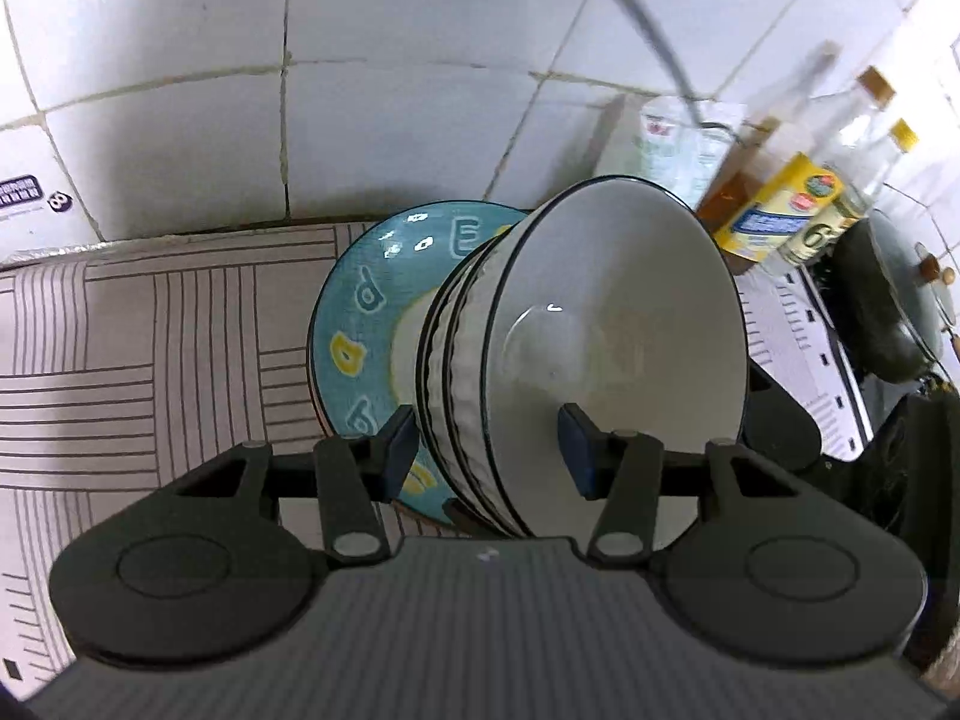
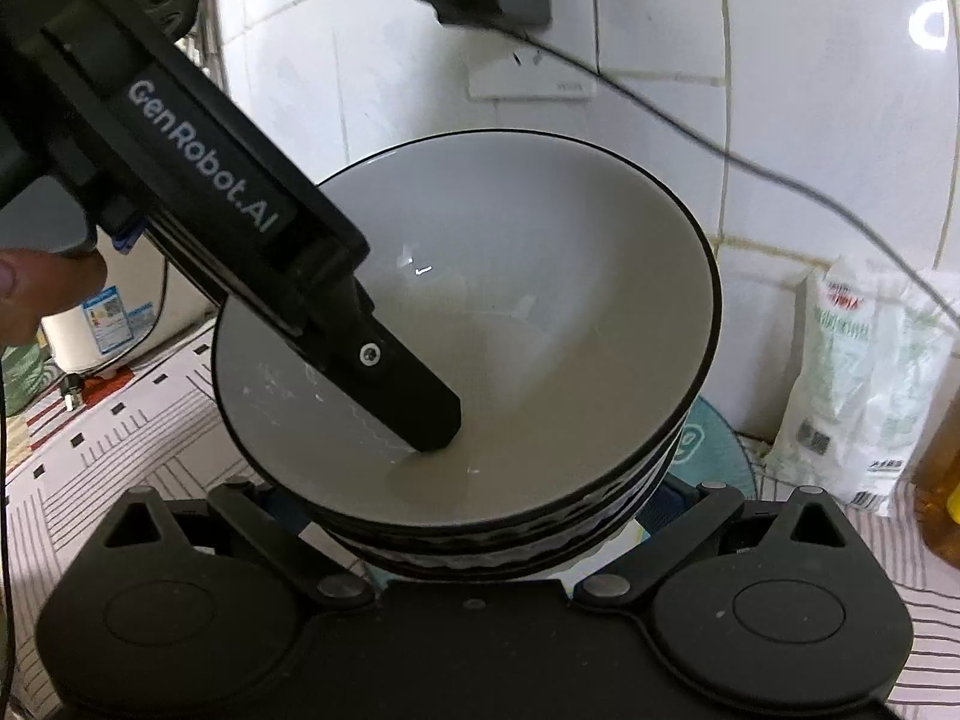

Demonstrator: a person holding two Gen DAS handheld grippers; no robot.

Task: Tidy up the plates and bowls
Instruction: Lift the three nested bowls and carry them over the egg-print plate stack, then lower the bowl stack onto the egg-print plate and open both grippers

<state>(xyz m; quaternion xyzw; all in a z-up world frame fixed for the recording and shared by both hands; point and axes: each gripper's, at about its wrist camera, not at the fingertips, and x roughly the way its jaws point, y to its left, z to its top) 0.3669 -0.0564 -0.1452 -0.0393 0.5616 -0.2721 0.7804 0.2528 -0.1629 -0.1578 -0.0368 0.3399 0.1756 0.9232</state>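
A stack of white bowls with black rims [image 1: 600, 324] sits tilted over a teal patterned plate [image 1: 360, 312]. My left gripper [image 1: 487, 450] is shut on the stack's wall, with one pad inside the top bowl and the other outside. In the right wrist view its inner finger [image 2: 420, 402] reaches down into the top bowl [image 2: 540, 252]. My right gripper [image 2: 474, 504] sits low against the stack, its arms spread wide and its fingertips hidden under the bowls. A sliver of the teal plate [image 2: 714, 438] shows behind. The right gripper's black body [image 1: 780, 426] shows beside the bowls.
A striped mat [image 1: 150, 360] covers the counter below a white tiled wall. Oil bottles [image 1: 780, 210] and a dark wok [image 1: 888, 312] stand at the right. A white bag [image 2: 858, 384], a wall socket [image 2: 528, 84] and a cable [image 2: 780, 174] are close behind the bowls. A person's hand [image 2: 36, 294] holds the left gripper.
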